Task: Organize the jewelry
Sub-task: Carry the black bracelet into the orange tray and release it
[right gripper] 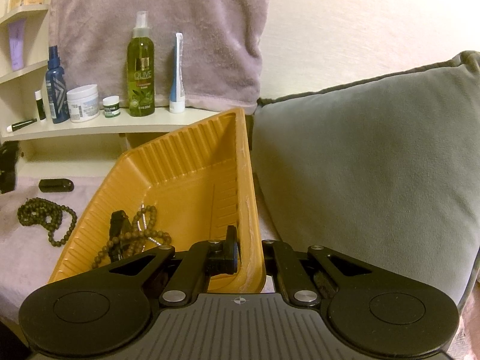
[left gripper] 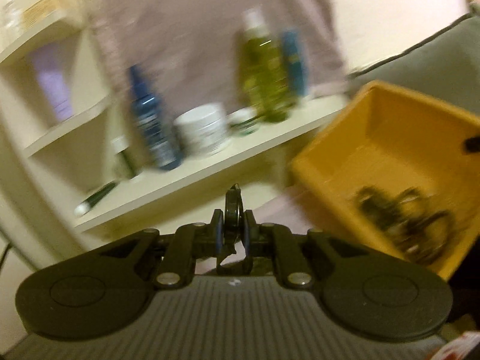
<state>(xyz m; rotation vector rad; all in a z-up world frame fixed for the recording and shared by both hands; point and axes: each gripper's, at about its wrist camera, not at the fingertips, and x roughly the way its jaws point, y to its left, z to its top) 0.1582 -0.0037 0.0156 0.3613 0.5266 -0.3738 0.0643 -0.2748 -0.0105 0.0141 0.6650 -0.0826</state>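
The right claw (right gripper: 244, 250) is closed on the right wall of an orange plastic tray (right gripper: 180, 177), one finger inside the wall and the other outside, and the tray is tilted up on that side. In the low part of the tray, at about 8 o'clock from the claw, lie a brown bead necklace (right gripper: 144, 237) and a dark strap-like piece that I cannot identify. On the lilac towel (right gripper: 27, 258) at 9 o'clock from the tray lies a second bead necklace (right gripper: 42, 217), well apart from a small black case (right gripper: 55, 185). A grey cushion (right gripper: 375, 162) stands at 3 o'clock. In the blurred left wrist view, the left claw (left gripper: 231, 235) grips a small dark ring-shaped object (left gripper: 232, 210) upright between its pads, with the tray at 2 o'clock.
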